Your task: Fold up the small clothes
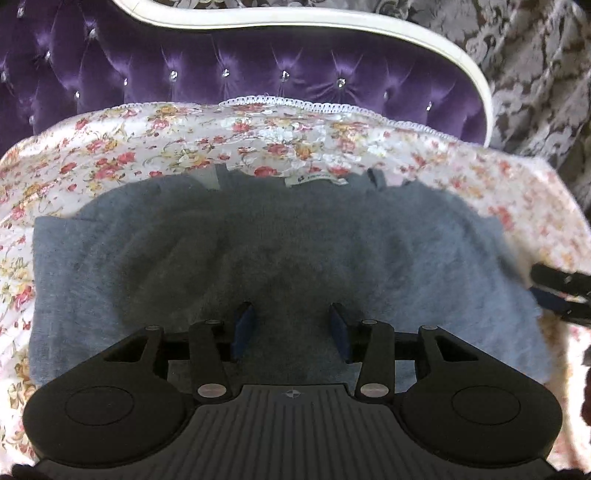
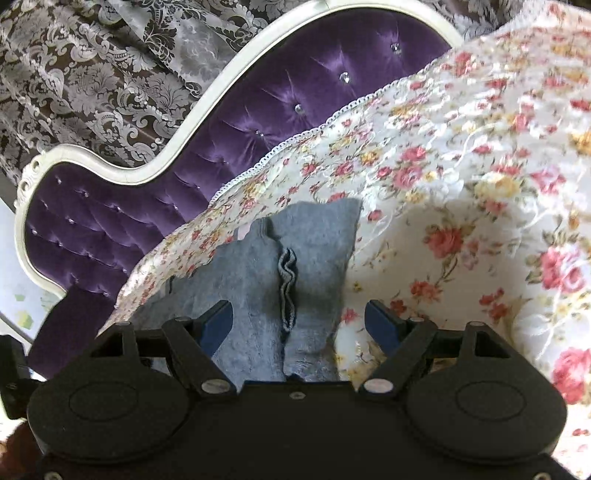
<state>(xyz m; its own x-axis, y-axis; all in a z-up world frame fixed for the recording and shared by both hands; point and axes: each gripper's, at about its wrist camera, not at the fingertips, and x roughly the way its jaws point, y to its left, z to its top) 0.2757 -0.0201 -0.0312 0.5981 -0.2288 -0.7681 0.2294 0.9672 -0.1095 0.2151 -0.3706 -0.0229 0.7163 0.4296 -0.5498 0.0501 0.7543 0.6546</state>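
Observation:
A fuzzy grey-blue sweater (image 1: 280,236) lies spread flat on the floral bedspread (image 1: 147,147), its neck label (image 1: 317,180) at the far edge. My left gripper (image 1: 290,310) hovers over the sweater's middle, open, with only cloth showing below the gap between its blue pads. At the sweater's right edge the right gripper (image 1: 561,291) shows as a dark blur. In the right wrist view a folded part of the sweater (image 2: 314,236) with a wavy ribbed edge (image 2: 286,280) runs between the wide-open fingers of my right gripper (image 2: 298,306); neither pad presses on it.
A purple tufted headboard (image 1: 258,74) with a white curved frame (image 1: 406,33) stands just behind the bedspread. A brown and silver patterned curtain (image 1: 535,74) hangs beyond it. Bare floral bedspread (image 2: 461,221) stretches to the right of the sweater.

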